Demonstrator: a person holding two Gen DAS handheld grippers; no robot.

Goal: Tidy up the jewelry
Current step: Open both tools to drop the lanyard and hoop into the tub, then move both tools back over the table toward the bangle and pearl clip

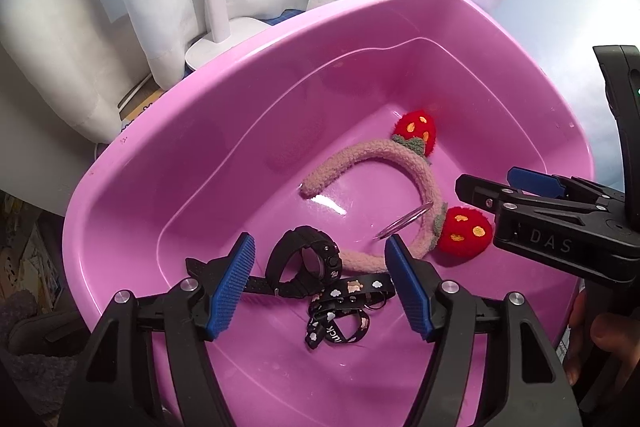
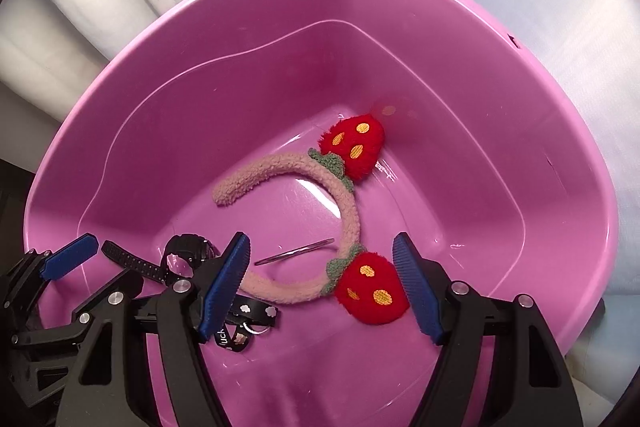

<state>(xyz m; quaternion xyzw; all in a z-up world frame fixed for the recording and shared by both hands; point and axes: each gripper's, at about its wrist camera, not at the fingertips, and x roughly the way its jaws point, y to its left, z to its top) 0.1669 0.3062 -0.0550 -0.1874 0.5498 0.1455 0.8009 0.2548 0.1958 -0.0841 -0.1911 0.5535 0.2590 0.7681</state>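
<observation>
We judge the step in hand to be selection: both grippers hang over the pink basin (image 2: 540, 131) with nothing lifted.

Left gripper (image 1: 320, 281): jaws spread wide, empty, bracketing the black watch (image 1: 306, 261) and the printed black strap (image 1: 344, 301) that lies tangled just in front of it.

Right gripper (image 2: 324, 287): jaws spread wide, empty, bracketing the nearer strawberry of the headband (image 2: 348, 211) and the thin metal ring (image 2: 294, 251) just beside its band.

All items lie on the basin floor.

Next move, as we judge it: lower one gripper and close across a single item. The watch and strap touch, so a grasp there risks dragging both.

Materials:
- Basin: smooth, glossy moulded plastic with rounded corners.
- Headband: arched, fuzzy pink fleece with two plush red strawberries; it should compress under the pads.
- Watch: rigid round case on a perforated rubbery band.
- Ring: thin, bright, hard; little to grip.
</observation>
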